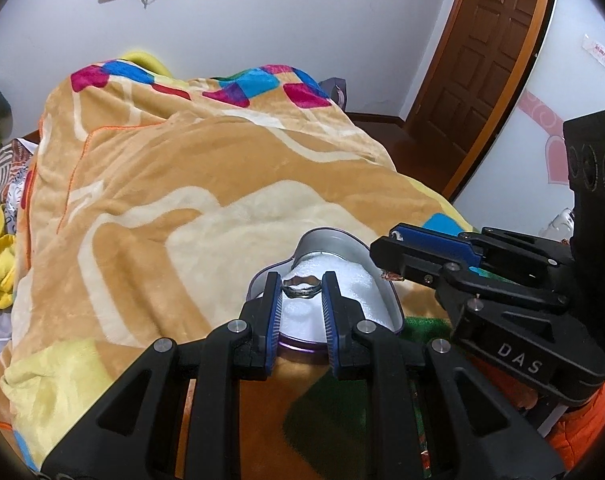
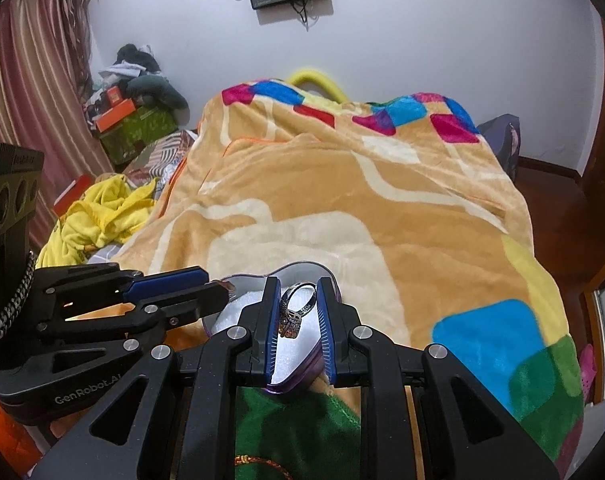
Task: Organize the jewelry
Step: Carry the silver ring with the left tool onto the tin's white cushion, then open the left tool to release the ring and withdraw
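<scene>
A heart-shaped purple tin (image 1: 386, 300) with a white foam lining lies open on the blanket; it also shows in the right wrist view (image 2: 294, 384). My left gripper (image 1: 301, 286) is shut on a wavy silver ring (image 1: 301, 289) just above the foam. My right gripper (image 2: 298, 304) is shut on a silver ring with a jewelled top (image 2: 296, 306), held over the same tin. In the left wrist view the right gripper (image 1: 388, 272) comes in from the right at the tin's edge. In the right wrist view the left gripper (image 2: 222, 286) comes in from the left.
A plush orange blanket (image 1: 190, 184) with coloured squares covers the bed. Yellow clothes (image 2: 102, 212) and boxes (image 2: 130, 120) lie at the bed's left. A wooden door (image 1: 482, 60) stands at the right.
</scene>
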`<state>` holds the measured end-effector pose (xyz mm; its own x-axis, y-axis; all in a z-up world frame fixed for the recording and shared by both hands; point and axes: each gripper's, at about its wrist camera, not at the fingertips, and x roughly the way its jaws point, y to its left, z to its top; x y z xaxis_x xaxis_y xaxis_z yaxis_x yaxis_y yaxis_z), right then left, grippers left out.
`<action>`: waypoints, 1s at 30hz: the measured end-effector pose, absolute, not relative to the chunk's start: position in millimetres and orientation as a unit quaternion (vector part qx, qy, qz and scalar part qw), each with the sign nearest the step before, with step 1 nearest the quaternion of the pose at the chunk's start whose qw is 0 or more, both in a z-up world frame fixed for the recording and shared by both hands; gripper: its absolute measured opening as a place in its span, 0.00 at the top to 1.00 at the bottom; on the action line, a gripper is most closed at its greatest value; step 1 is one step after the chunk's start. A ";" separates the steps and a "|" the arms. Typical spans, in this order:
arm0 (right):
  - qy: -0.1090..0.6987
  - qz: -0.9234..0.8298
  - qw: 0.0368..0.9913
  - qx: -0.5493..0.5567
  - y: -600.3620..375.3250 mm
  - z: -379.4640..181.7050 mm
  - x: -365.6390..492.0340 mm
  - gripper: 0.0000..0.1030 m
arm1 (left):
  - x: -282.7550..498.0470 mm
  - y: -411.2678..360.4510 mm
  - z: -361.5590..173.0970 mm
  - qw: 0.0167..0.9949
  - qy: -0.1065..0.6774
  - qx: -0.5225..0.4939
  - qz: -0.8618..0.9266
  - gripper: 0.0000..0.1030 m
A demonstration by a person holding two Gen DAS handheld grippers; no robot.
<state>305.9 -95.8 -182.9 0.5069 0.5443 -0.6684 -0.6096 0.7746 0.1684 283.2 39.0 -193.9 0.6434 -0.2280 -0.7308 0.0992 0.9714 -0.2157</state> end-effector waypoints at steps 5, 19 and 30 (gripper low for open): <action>0.378 0.337 0.860 -0.053 -94.0 -186.1 307.5 0.84 | 286.7 37.3 -198.0 0.900 0.418 -0.077 -0.096 0.81; 0.378 0.328 0.864 -0.051 -100.4 -172.9 299.3 0.83 | 270.3 37.1 -183.2 0.907 0.407 -0.063 -0.085 0.81; 0.346 0.310 0.884 -0.057 -114.4 -145.7 266.0 0.72 | 240.2 34.0 -159.4 0.915 0.392 -0.054 -0.075 0.73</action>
<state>266.0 -114.4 -145.7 0.5681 0.5084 -0.6471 -0.5876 0.8011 0.1136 240.2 34.0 -159.4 0.6806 -0.1799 -0.7102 0.0954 0.9829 -0.1576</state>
